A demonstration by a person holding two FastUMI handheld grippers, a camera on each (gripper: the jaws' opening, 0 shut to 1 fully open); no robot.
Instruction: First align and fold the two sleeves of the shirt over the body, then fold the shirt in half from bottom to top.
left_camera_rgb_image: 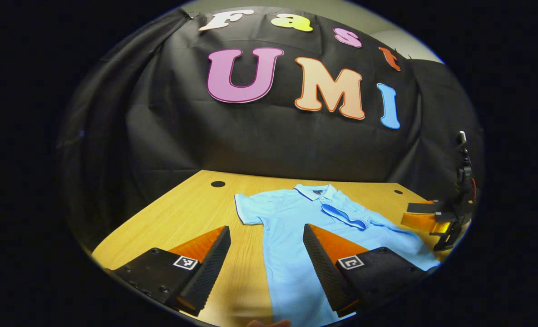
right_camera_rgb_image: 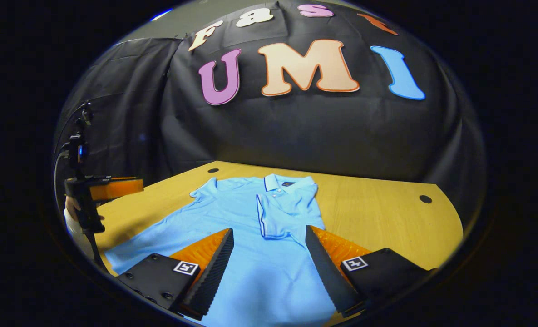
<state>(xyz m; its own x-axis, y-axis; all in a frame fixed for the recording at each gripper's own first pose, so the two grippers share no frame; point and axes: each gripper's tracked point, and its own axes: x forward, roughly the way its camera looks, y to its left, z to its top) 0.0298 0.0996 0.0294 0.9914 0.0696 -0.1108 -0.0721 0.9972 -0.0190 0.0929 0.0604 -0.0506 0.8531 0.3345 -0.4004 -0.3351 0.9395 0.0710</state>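
Shirt [left_camera_rgb_image: 291, 218], a light blue polo, lies flat on the wooden table [left_camera_rgb_image: 182, 213] in the left gripper view, collar toward the black wall and hem toward the camera. Its sleeve on the view's left side [left_camera_rgb_image: 249, 210] is spread out on the wood. The other sleeve [left_camera_rgb_image: 343, 215] is folded across the chest, its trimmed edge lying just below the collar. The left gripper [left_camera_rgb_image: 266, 247] hovers over the near part of the table with its jaws spread wide and nothing between them; one finger is above bare wood, the other above the shirt's body. At the view's right edge, the right gripper [left_camera_rgb_image: 425, 217] is held beside the shirt, over the table's edge; from here I cannot tell how its jaws stand. A round hole [left_camera_rgb_image: 218, 184] sits in the tabletop near the far left corner.

In the right gripper view, the shirt [right_camera_rgb_image: 232, 213] again lies flat, collar far, hem near. The folded sleeve [right_camera_rgb_image: 278, 218] rests over the body, its dark-trimmed edge running down the middle of the chest. The unfolded sleeve [right_camera_rgb_image: 203, 188] lies out on the far left side. The right gripper [right_camera_rgb_image: 269, 254] hangs above the shirt's lower body, jaws wide apart and empty. At the left edge, the left gripper [right_camera_rgb_image: 110, 188] is held by a hand [right_camera_rgb_image: 71, 209] near the table's corner, apart from the shirt.
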